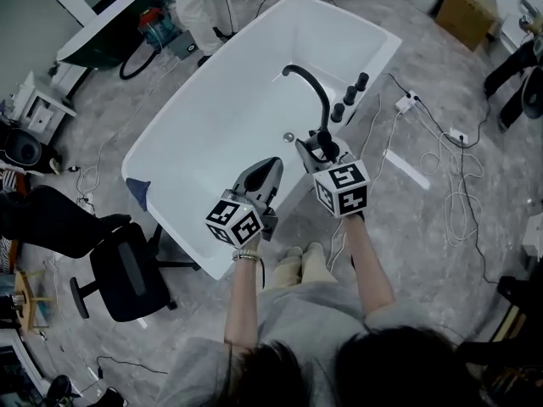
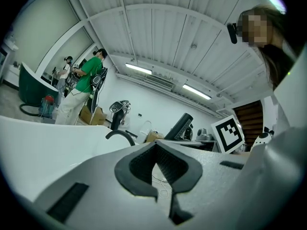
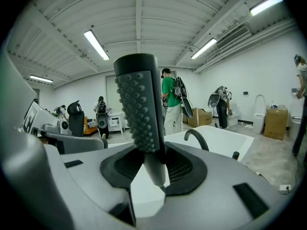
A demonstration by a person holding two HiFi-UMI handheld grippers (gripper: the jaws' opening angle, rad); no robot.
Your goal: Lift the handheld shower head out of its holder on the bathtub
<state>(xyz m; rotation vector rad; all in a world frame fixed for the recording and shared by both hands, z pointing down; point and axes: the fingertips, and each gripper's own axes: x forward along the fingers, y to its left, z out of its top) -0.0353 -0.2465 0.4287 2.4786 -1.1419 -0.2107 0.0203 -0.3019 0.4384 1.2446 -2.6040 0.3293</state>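
Observation:
My right gripper (image 1: pixel 319 149) is shut on the black handheld shower head (image 1: pixel 325 145) above the tub's near rim. In the right gripper view the shower head (image 3: pixel 139 104) stands upright between the pads (image 3: pixel 184 166), studded face showing and grey handle end pointing down; the right gripper (image 3: pixel 149 153) clamps it. My left gripper (image 1: pixel 269 171) hovers just left of it over the white bathtub (image 1: pixel 170 130), jaws together and empty. The left gripper view shows the left gripper (image 2: pixel 156 145) with its pads meeting at the tip. The curved black faucet (image 1: pixel 307 83) rises beyond. The holder is hidden.
Three black knobs (image 1: pixel 349 98) line the tub rim beside the faucet. A black office chair (image 1: pixel 127 270) stands at the tub's left corner. Cables (image 1: pixel 458 185) and a power strip (image 1: pixel 405 103) lie on the floor at right. A person in green (image 3: pixel 170 99) stands beyond the tub.

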